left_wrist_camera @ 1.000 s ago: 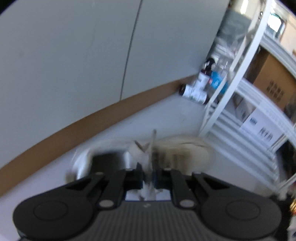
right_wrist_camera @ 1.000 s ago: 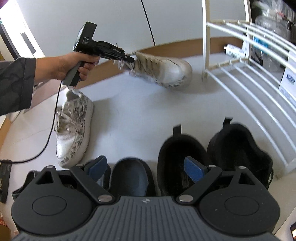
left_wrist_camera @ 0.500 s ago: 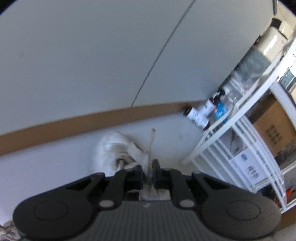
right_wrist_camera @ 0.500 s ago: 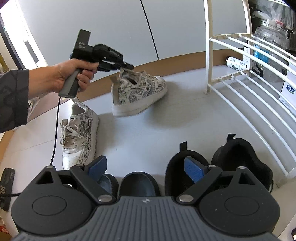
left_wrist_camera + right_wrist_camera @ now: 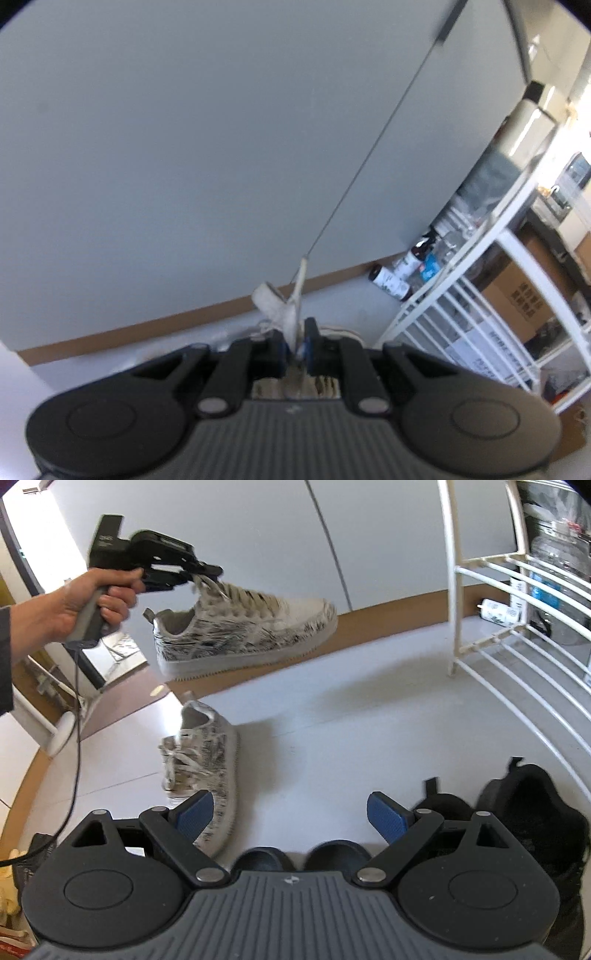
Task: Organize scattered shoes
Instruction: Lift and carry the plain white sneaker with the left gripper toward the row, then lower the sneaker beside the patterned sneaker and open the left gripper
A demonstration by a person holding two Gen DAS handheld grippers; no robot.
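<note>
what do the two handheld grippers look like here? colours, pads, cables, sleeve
Both are black plastic. The right gripper has two round housings, a ribbed grey centre plate with a small logo, silver pivot pins and blue textured pads. The left gripper, seen from the right wrist view, has a pistol-style grey handle, a black block on top with white lettering, and a thin black cable hanging from it. A dark sleeve shows at the edge.

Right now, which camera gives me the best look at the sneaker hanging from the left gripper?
The right wrist view: the whole lifted sneaker shows side-on, clear of the floor, hanging by its tongue from the shut left gripper. The left wrist view shows only the tongue and a lace pinched in that gripper; its body hides the rest.
</note>
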